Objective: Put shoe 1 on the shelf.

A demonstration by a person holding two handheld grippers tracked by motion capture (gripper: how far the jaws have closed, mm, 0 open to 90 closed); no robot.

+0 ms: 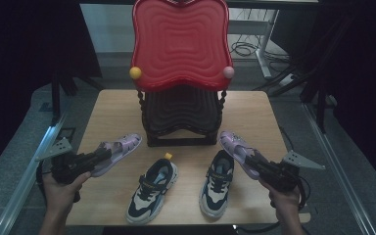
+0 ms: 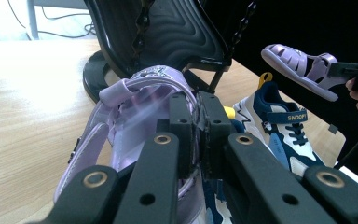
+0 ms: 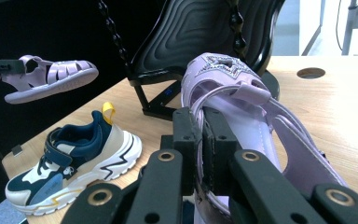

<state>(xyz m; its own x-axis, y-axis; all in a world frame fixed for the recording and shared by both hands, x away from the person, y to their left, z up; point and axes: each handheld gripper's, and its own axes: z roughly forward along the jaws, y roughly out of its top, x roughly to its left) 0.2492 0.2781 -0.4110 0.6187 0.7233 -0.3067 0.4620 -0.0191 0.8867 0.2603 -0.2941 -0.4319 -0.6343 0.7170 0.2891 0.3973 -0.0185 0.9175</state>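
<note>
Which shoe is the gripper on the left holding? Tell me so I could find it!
Start at the big red and black rack at the back of the wooden table. Just in front of its left corner, the left gripper pinches a purple sandal. Unlike the two navy-and-white sneakers lying flat beside it, it is pale lilac with strappy open slots.

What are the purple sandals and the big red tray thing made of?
The purple sandals look like soft, slightly see-through plastic or jelly rubber: they shine, and the straps look moulded in one piece. The left claw and the right claw each pinch one by its heel strap. The red tray looks like hard glossy plastic with moulded ripples.
</note>
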